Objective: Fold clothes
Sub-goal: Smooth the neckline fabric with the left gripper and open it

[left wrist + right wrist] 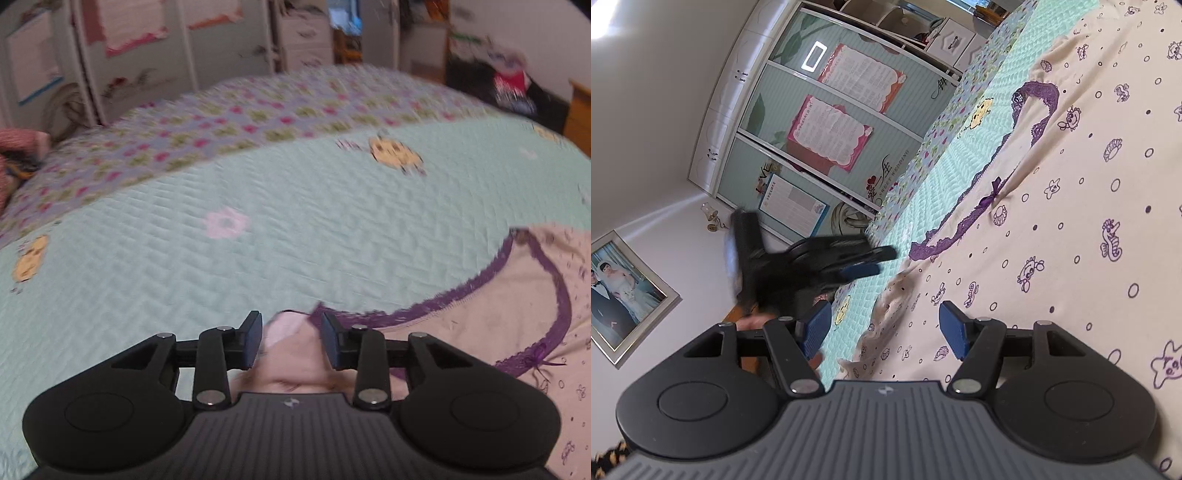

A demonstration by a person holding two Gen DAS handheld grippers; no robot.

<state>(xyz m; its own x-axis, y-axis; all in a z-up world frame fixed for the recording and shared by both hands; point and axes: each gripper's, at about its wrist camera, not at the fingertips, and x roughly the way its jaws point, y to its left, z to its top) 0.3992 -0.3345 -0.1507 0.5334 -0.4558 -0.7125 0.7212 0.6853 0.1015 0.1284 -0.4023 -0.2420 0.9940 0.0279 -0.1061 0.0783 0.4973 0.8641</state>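
Note:
A cream top printed with small purple sea creatures lies spread on a mint-green quilted bedspread. Purple lace trims its neckline, with a small bow at the front. My left gripper hovers over the top's shoulder corner, its jaws partly apart; fabric shows in the gap but the pads do not press on it. In the right wrist view this gripper is a dark blur beside the top. My right gripper stands wide open over the top's rumpled edge, gripping nothing.
The bedspread has a floral border along its far side. Beyond the bed stands a wardrobe with posters on its doors. A framed photo hangs on the wall. A pink cloth lies at the bed's far left.

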